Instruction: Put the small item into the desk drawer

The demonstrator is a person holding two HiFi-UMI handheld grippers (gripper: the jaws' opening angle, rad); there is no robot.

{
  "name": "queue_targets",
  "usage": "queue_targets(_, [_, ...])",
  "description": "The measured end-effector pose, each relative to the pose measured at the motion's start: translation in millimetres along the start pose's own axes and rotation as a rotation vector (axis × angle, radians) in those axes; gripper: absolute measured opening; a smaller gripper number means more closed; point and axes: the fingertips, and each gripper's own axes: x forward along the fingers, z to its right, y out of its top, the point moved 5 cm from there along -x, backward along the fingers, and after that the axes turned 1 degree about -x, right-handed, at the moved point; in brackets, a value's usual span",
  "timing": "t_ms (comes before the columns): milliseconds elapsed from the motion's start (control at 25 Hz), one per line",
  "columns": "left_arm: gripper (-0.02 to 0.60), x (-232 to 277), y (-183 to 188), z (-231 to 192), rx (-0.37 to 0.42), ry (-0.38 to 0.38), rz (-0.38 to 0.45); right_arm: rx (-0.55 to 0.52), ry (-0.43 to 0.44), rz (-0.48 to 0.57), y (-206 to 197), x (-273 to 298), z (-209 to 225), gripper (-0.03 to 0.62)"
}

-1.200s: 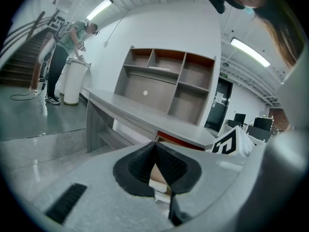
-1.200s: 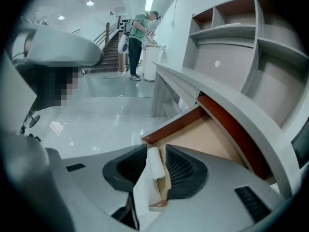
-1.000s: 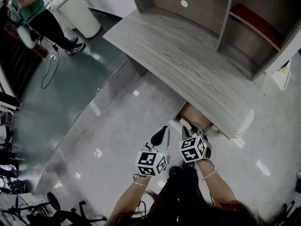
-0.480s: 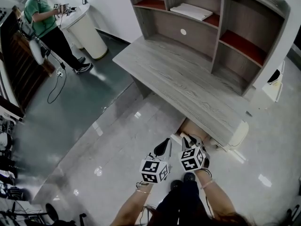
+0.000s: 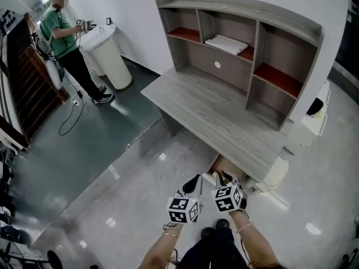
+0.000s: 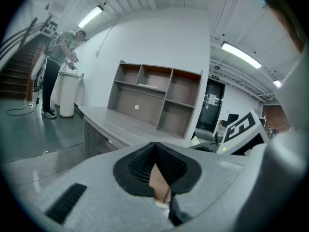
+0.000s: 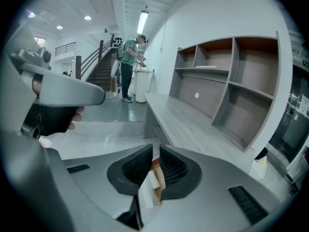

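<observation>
Under the front edge of the grey desk [image 5: 213,114] the drawer [image 5: 225,165] stands pulled out, its brown inside showing. Both grippers hang just above it, side by side. My left gripper [image 5: 196,181] [image 6: 154,147] has its jaws shut, tips together, with only drawer wood [image 6: 158,186] seen past them. My right gripper [image 5: 223,177] [image 7: 155,151] is closing, a narrow slot left between its pads. Through that slot a small white item [image 7: 150,181] shows against the brown drawer bottom, below the pads and not pressed by them.
A hutch [image 5: 241,49] with open shelves stands on the desk's back. A white object [image 5: 275,174] sits at the desk's right end. Far left, a person [image 5: 66,41] stands by a white bin [image 5: 110,58], with a cable on the floor. Glossy tiles surround me.
The head view has tilted up, bringing the whole hutch into sight. Both grippers sit lower in the picture but stay over the open drawer.
</observation>
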Motion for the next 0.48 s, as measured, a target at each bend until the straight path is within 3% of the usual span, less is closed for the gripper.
queue_targets(480, [0.015, -38.5, 41.0, 10.2, 0.014, -0.008, 0.041, 0.023, -0.059, 0.072, 37.8, -56.3, -11.4, 0.014])
